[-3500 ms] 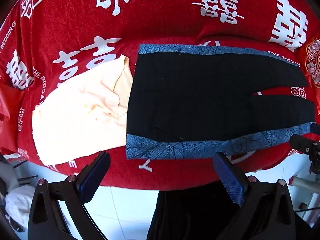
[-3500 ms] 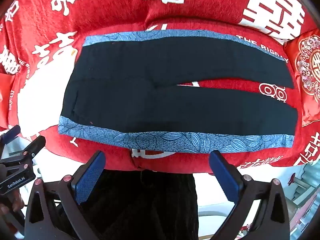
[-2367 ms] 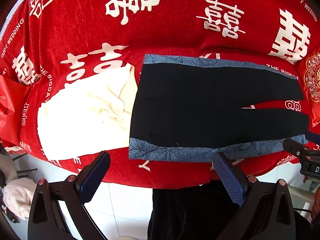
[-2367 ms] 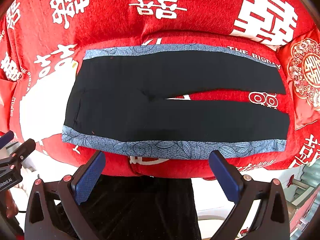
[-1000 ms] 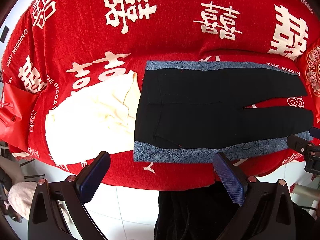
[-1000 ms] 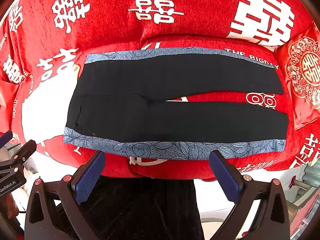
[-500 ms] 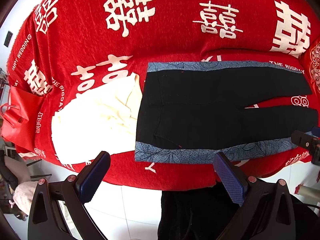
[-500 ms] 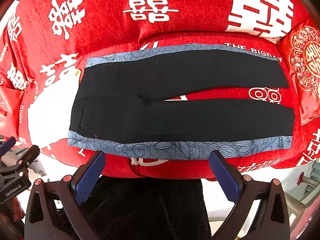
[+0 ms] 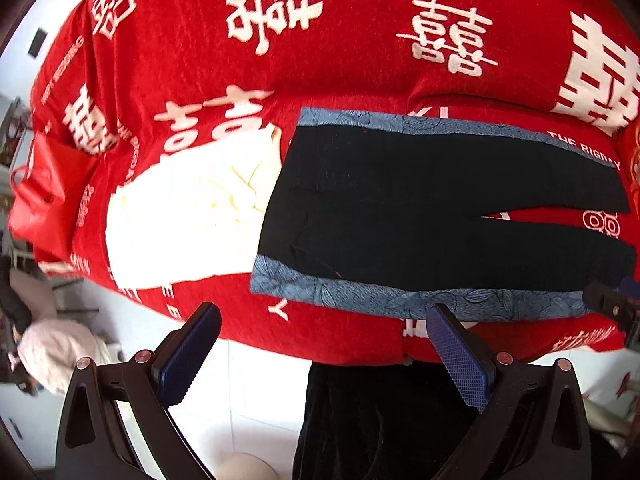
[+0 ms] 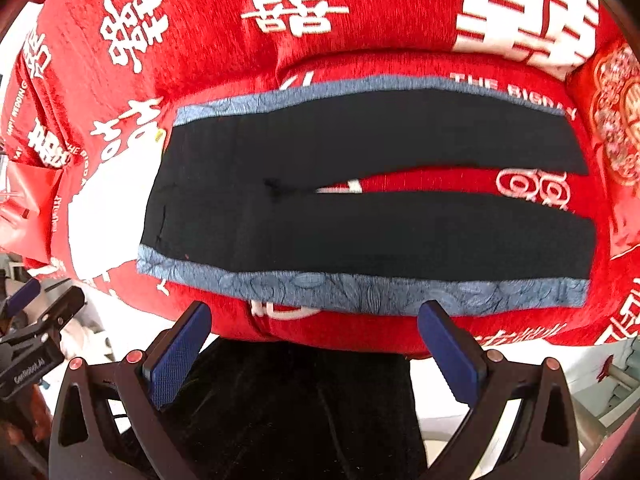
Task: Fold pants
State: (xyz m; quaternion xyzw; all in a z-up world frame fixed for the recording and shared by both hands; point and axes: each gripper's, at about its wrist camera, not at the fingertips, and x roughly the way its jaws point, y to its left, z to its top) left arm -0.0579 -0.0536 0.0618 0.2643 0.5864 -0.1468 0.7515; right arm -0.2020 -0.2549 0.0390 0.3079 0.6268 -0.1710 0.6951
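Black pants (image 10: 368,204) with blue side stripes lie flat and unfolded on the red blanket (image 10: 280,52), legs slightly apart, a cream cloth (image 9: 180,224) just beside the waistband. Left gripper (image 9: 320,344) and right gripper (image 10: 316,340) both hover spread wide and empty off the near edge.

Black pants (image 9: 432,216) with blue patterned side bands, flat, unfolded, legs slightly parted, waist leftward.

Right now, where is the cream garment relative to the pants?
In the left wrist view, the cream garment lies on the red blanket, directly left of the pants' waistband end, its edge meeting them.
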